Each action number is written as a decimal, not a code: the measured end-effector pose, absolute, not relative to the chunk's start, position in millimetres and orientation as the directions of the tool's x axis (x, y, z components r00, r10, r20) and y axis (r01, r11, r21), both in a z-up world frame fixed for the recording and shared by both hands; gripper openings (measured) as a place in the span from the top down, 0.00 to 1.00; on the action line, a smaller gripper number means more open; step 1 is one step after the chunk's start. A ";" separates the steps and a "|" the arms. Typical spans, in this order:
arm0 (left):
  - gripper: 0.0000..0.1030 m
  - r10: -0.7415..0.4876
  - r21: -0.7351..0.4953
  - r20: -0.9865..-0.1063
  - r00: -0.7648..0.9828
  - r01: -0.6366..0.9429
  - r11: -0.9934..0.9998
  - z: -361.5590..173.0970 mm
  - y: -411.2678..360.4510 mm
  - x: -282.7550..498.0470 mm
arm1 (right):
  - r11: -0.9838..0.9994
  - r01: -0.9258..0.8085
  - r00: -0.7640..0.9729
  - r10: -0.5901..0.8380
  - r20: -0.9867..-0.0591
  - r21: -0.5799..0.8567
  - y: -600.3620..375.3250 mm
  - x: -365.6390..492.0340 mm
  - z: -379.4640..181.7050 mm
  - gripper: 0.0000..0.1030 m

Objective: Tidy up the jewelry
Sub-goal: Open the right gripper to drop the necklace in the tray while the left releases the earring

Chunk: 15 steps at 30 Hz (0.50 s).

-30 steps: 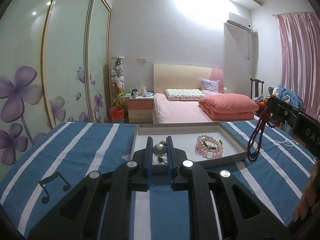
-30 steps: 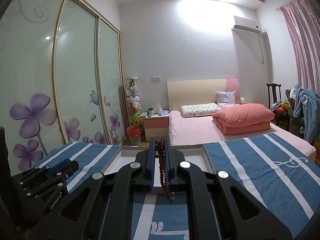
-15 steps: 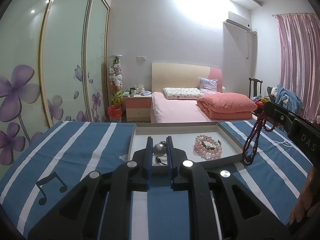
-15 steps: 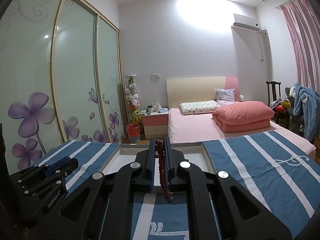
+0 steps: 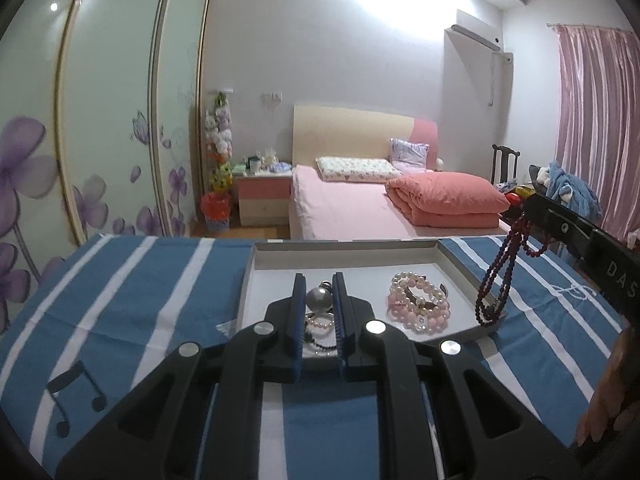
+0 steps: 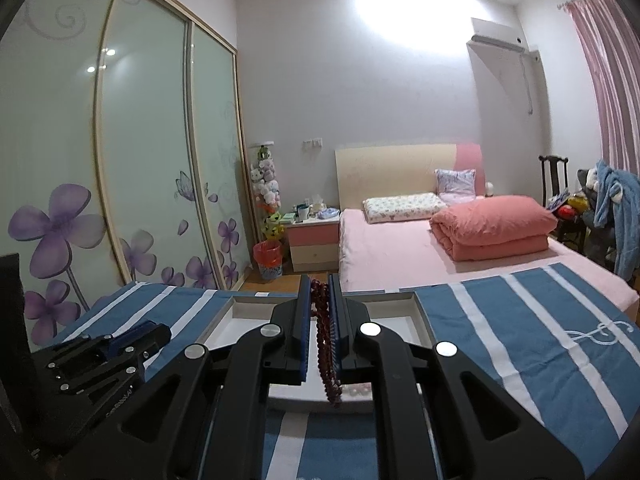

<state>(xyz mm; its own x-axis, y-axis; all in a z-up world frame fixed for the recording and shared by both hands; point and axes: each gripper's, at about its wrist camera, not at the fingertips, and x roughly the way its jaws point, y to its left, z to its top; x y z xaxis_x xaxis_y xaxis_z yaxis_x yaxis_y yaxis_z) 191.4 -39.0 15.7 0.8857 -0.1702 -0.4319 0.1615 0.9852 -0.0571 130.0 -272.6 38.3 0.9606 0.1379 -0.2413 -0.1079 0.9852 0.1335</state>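
Left wrist: left claw [image 5: 319, 284] pinching pearl [image 5: 319, 299] | right claw [image 6: 319, 286] level, pinching red beads [image 6: 326, 344]

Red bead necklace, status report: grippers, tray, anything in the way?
Right gripper shut on red bead necklace, dangling over tray right rim. Left gripper shut on grey pearl pendant. Pink bracelets lie beside the drop.

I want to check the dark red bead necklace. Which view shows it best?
The left wrist view: the dark red bead necklace hangs in full loops from the right hand-held gripper. The right wrist view shows one strand between its fingers.
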 end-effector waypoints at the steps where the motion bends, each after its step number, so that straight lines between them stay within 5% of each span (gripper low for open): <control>1: 0.87 -0.177 -0.070 -0.446 0.877 0.164 0.984 13.8 -38.7 200.7 | 0.984 -0.108 0.957 0.142 -0.254 0.142 -274.4 139.4 37.3 0.91; 15: 0.85 -0.240 -0.124 -0.558 0.794 0.206 0.971 -18.8 -56.7 291.3 | 0.965 -0.101 0.884 0.198 -0.424 0.240 -279.4 234.4 3.0 0.91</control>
